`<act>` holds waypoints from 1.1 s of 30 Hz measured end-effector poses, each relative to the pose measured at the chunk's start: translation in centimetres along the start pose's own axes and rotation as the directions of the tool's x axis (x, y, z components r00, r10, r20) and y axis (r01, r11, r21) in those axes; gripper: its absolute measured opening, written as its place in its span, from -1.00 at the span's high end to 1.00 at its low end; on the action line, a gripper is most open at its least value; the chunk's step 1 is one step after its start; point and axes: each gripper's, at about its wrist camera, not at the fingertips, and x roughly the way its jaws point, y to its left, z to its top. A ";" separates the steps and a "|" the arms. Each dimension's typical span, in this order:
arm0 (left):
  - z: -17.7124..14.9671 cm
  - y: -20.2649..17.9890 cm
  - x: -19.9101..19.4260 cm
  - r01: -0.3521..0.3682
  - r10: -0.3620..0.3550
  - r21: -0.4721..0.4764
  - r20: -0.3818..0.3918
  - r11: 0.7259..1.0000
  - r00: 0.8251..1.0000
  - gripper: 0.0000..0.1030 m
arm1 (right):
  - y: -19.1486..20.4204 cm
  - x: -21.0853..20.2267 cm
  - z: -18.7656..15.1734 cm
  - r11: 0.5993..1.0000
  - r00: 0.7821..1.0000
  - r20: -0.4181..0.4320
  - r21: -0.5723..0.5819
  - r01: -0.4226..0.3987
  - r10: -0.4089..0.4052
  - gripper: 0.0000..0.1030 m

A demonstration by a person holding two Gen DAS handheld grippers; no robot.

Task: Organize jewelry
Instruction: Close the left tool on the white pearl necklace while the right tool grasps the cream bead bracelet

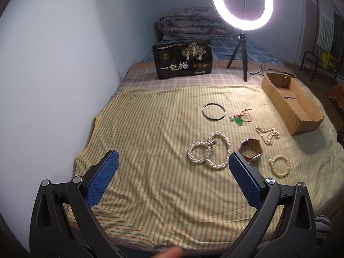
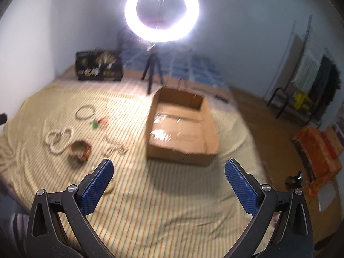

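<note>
The left wrist view looks from above the bed's near edge toward its far end, with the wall on its left and the cardboard box [image 1: 294, 105] toward the bed's right edge. The right wrist view, blurred, faces the same way from further right, nearer the box [image 2: 182, 129]. Both share the striped sheet [image 1: 150, 129], the scattered jewelry [image 1: 209, 150], the box and the ring light [image 1: 242, 4].
</note>
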 end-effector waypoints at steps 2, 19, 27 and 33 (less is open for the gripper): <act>-0.2 0.3 0.6 0.004 -0.004 -0.001 -0.010 1.000 1.000 -1.00 | 0.4 1.0 -0.2 0.999 0.999 -0.039 -0.012 -0.033 0.032 -0.99; -1.3 -1.6 10.1 0.182 -0.177 0.006 -0.223 0.983 0.959 -0.52 | 2.8 6.7 -1.5 0.978 0.962 -0.210 -0.075 -0.192 0.173 -0.99; -2.1 -3.2 14.7 0.207 -0.207 -0.033 -0.299 0.978 0.932 -0.43 | 4.2 9.0 -2.0 0.959 0.933 -0.270 -0.087 -0.271 0.239 -0.99; -1.8 -3.6 16.2 0.209 -0.209 -0.032 -0.307 0.977 0.928 -0.43 | 5.2 11.3 -2.0 0.947 0.908 -0.324 -0.088 -0.308 0.265 -0.74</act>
